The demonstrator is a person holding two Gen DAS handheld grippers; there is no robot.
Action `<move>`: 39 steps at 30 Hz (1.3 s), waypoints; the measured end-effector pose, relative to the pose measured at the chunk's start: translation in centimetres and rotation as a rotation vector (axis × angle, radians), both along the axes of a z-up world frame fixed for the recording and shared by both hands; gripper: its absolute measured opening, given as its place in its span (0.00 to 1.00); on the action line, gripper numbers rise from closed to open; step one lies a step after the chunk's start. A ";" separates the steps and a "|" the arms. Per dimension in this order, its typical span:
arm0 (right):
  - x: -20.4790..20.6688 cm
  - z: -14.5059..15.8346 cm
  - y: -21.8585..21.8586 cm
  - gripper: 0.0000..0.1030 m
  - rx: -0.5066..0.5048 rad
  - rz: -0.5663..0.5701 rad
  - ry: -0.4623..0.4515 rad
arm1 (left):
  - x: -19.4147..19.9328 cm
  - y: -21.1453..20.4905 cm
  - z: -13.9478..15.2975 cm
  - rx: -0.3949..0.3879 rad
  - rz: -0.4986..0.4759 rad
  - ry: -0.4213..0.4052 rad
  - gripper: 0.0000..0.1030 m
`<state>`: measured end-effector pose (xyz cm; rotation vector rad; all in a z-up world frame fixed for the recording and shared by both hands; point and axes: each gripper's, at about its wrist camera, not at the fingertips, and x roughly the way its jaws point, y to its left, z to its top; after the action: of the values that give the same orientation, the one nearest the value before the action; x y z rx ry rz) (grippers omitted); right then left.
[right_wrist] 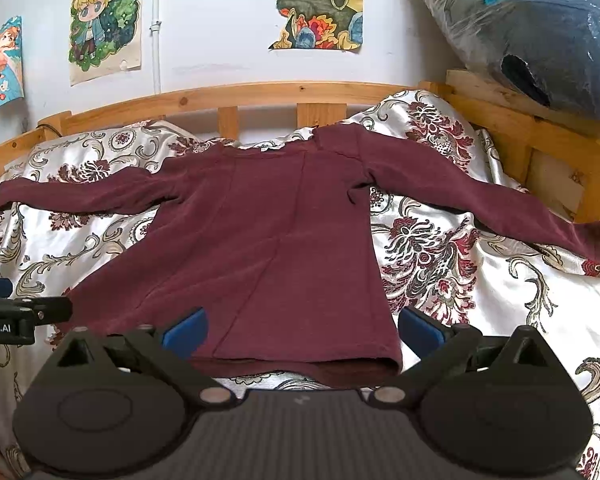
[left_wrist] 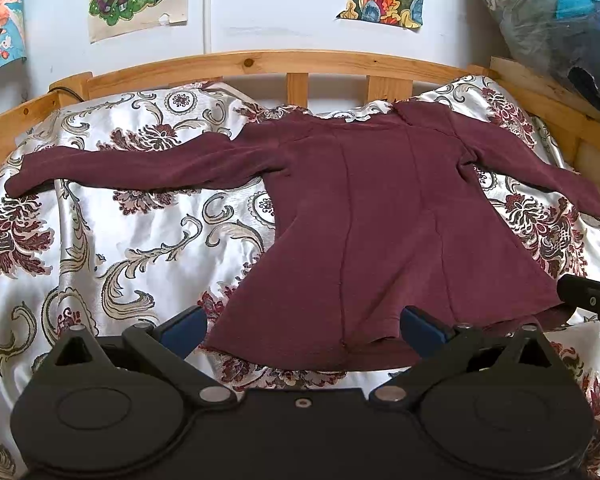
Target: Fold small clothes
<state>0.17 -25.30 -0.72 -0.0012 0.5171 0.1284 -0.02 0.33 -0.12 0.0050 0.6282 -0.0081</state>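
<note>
One maroon long-sleeved top lies flat on the bed's floral satin cover, both sleeves spread out and its neckline toward the wooden bed rail. Two grippers hover over its near hem, the left gripper and the right gripper each spread wide and gripping nothing. Four drawings hang on the wall, some cut off by the frame; a plastic-wrapped bundle sits at far right, and "Robot.AI" shows on the left gripper's side in the right wrist view.
</note>
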 end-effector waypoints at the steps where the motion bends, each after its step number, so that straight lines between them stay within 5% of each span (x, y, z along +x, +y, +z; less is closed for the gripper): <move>1: 0.0 0.0 0.0 1.00 0.000 0.000 0.000 | 0.0 0.0 -0.1 -0.001 0.001 0.001 0.99; 39: 0.0 -0.3 0.0 1.00 -0.001 -0.006 0.007 | 0.0 0.2 -0.3 -0.010 0.007 0.004 0.99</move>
<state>0.21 -25.30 -0.97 -0.0002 0.5240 0.1225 0.02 0.51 -0.38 -0.0073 0.6320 -0.0044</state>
